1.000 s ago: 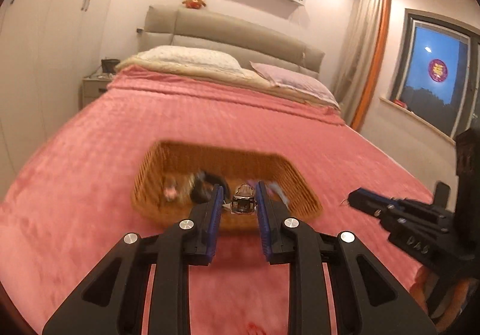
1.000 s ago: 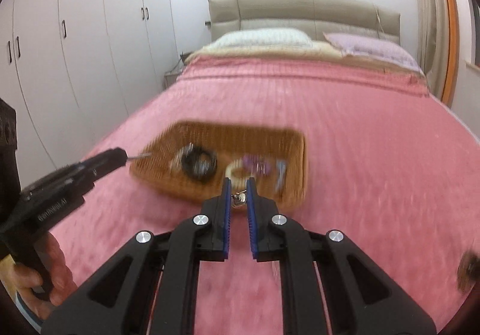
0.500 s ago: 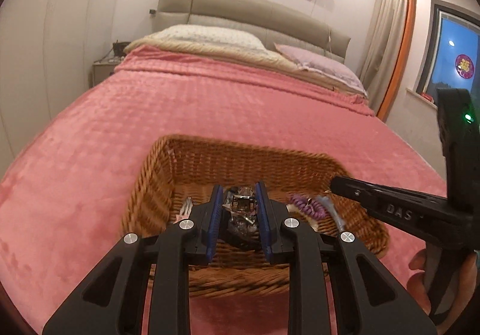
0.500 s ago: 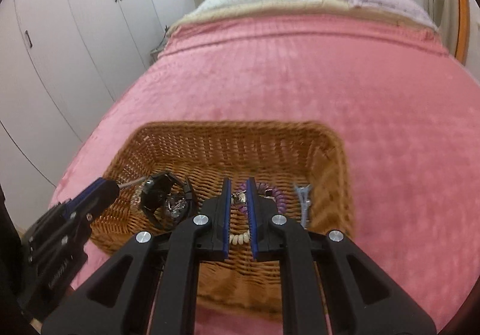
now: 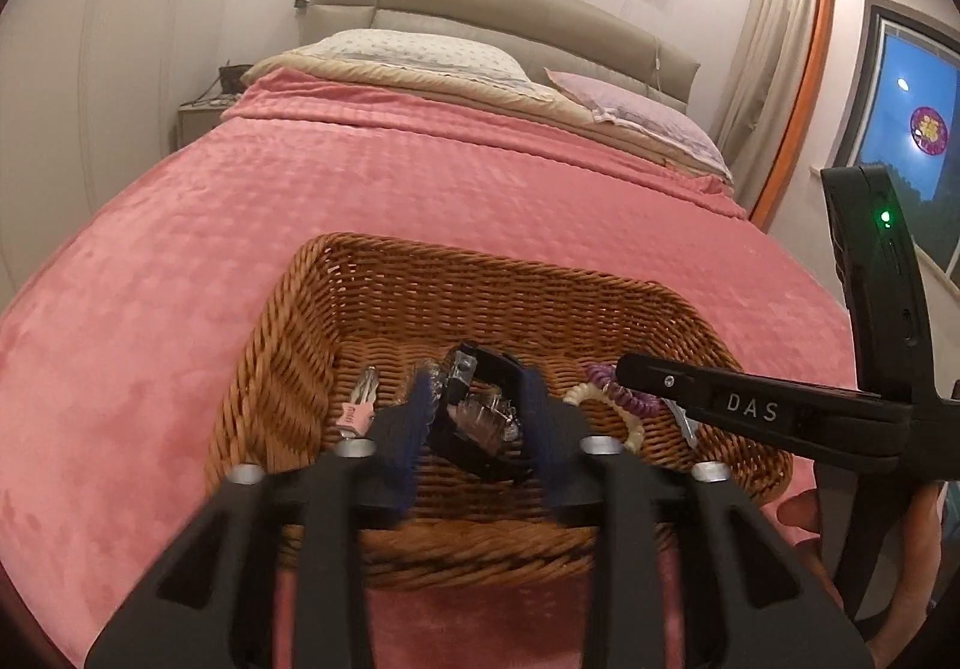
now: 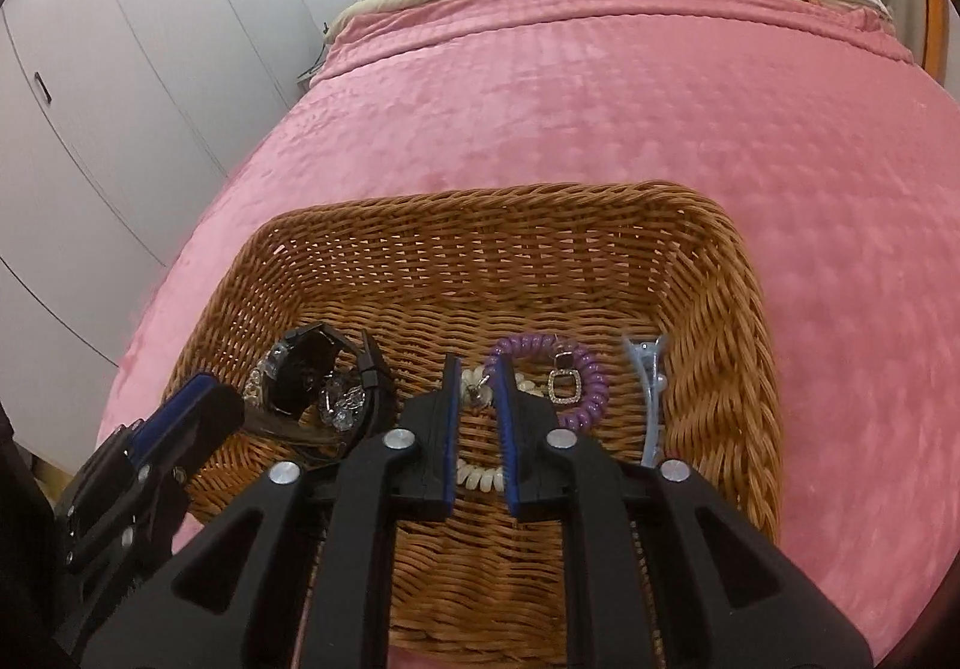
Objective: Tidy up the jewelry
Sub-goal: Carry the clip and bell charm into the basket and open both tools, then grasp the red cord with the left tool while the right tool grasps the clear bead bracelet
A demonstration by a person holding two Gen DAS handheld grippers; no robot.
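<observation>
Over the wicker basket (image 6: 708,273) on the pink bed, both grippers' fingers have just been opening: left gripper (image 5: 477,417) apart around a black watch (image 5: 486,429), right gripper (image 6: 478,387) slightly apart, a small earring (image 6: 477,393) between.

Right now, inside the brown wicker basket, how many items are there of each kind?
Plastic hair clips: 2 (pink clip, pale blue clip)
Ring-shaped bands: 3 (black strap, purple spiral coil, white bead bracelet)
Small metal earrings: 2 (square pendant, small stud)
Clear crystal cluster: 1
Total: 8
</observation>
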